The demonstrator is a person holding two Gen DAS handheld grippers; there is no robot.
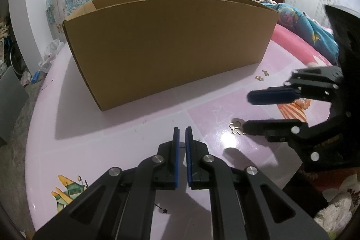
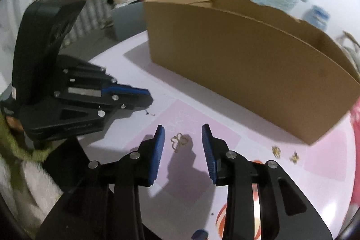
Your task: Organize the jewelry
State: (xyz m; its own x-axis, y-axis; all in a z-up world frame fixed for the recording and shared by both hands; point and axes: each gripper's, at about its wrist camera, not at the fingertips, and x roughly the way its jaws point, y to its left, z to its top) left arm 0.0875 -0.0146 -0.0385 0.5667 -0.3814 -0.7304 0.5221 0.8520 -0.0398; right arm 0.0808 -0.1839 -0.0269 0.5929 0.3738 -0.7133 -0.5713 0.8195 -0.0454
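Between the right gripper's (image 2: pixel 182 131) parted fingers (image 2: pixel 157 150), a gold butterfly-shaped pendant (image 2: pixel 179 141) is lying flat on the glossy pink table (image 2: pixel 191 174), just ahead of the blue pads and touching neither. It is sitting slightly nearer the left-hand pad than the right-hand one. Nothing is being held by these fingers; they are standing apart with the pendant in the gap.

From the left wrist view, the same pendant (image 1: pixel 236 126) is showing off to the right of the left gripper (image 1: pixel 182 129), right at the tip of the right gripper's lower finger (image 1: pixel 265 127). The left gripper's fingers are standing nearly together, with nothing visible between them, and are pointing at the cardboard box (image 1: pixel 166 46). The right hand is clearly the nearer one.

Two smaller gold pieces (image 2: pixel 284 154) are lying further right, close to the box's near corner.

Judgement: the coming close is depending on the pendant staying centred between the pads; being thin and flat on a slick surface, it is likely to slip instead of lifting.
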